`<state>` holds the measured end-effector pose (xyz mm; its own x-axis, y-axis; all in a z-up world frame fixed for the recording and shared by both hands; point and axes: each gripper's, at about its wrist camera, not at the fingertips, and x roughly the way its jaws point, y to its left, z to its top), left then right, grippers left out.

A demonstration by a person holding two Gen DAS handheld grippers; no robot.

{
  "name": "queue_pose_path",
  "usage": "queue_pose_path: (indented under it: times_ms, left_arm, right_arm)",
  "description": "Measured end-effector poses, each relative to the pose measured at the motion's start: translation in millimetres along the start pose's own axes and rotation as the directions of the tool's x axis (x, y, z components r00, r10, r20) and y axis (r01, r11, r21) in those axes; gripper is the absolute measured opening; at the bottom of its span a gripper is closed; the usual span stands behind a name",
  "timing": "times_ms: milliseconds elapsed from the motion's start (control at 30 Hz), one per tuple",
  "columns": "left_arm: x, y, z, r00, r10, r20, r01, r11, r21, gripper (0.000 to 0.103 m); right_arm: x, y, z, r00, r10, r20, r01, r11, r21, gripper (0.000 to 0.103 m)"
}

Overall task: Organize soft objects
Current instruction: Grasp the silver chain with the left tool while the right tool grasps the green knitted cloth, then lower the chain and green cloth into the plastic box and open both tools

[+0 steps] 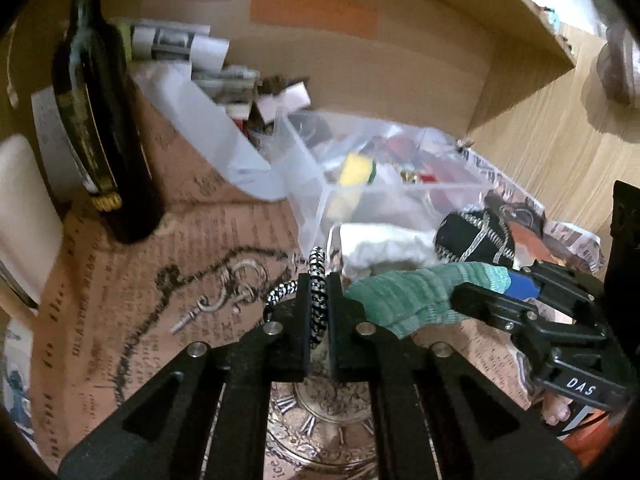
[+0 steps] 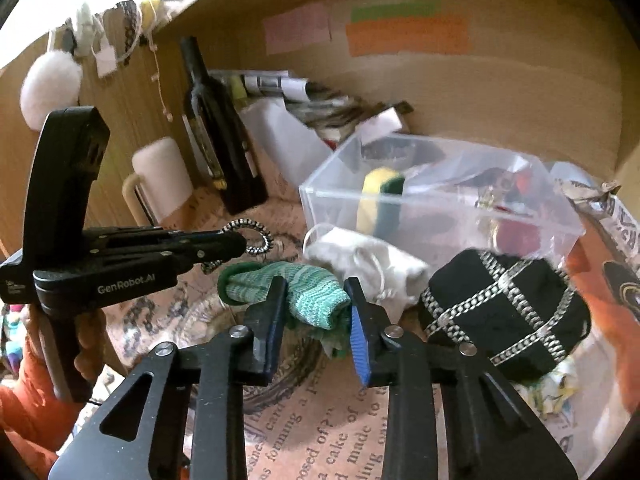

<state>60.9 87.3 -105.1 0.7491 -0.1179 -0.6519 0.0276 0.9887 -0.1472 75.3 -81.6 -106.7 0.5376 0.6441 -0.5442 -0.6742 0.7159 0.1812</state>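
Left gripper (image 1: 319, 300) clenched on one black-and-white braided cord loop (image 1: 317, 276). Right gripper (image 2: 316, 300) partly closed, pads pressing one ribbed green knit sock (image 2: 308, 292) (soft, rolled). Just in front of the clear plastic box (image 2: 400, 200): one cream drawstring pouch (image 2: 368, 264), one black chain-trimmed bundle (image 2: 504, 308).

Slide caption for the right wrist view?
Right claw closing around green sock; left claw pinches black-and-white cord.

One green sock (image 2: 288, 288), one white pouch (image 2: 372, 264), one black pouch (image 2: 504, 312), one cord loop (image 2: 256, 236), one clear box (image 2: 440, 200), one bottle (image 2: 216, 132).
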Motion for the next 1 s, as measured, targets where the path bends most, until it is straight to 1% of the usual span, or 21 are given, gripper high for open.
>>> queue_pose_path:
  times_ms: [233, 400, 533, 700, 833, 900, 1000]
  left_arm:
    - [-26.7, -16.5, 21.1, 0.995, -0.004, 0.096, -0.001, 0.999, 0.042, 0.006]
    - [-35.9, -26.1, 40.3, 0.986, -0.022, 0.166, 0.012, 0.998, 0.06, 0.006]
    - [-33.8, -32.7, 58.4, 0.978, -0.035, 0.203, 0.022, 0.998, 0.067, 0.006]
    - [-19.0, -36.1, 82.0, 0.978, -0.041, 0.205, 0.028, 0.998, 0.064, 0.006]
    - [-1.8, -37.1, 102.1, 0.982, -0.071, 0.173, 0.061, 0.996, 0.063, 0.006]
    - [8.3, -38.4, 110.0, 0.985, -0.062, 0.164, 0.051, 0.996, 0.066, 0.006]
    - [25.9, -39.2, 120.1, 0.988, -0.027, 0.15, 0.017, 0.997, 0.071, 0.006]
  right_arm:
    - [-28.6, -8.6, 22.1, 0.994, -0.039, 0.102, 0.038, 0.999, 0.012, 0.026]
    - [-48.2, -22.7, 42.6, 0.981, -0.091, 0.173, 0.09, 0.996, 0.012, 0.026]
    - [-56.1, -35.9, 60.9, 0.964, -0.148, 0.221, 0.147, 0.989, 0.018, 0.026]
    - [-57.2, -54.7, 75.7, 0.947, -0.206, 0.248, 0.206, 0.978, 0.029, 0.026]
    - [-49.0, -71.2, 86.0, 0.94, -0.235, 0.247, 0.233, 0.972, 0.041, 0.026]
    - [-42.9, -78.4, 89.6, 0.94, -0.243, 0.239, 0.24, 0.97, 0.043, 0.026]
    - [-31.5, -88.4, 94.5, 0.941, -0.256, 0.223, 0.252, 0.967, 0.045, 0.026]
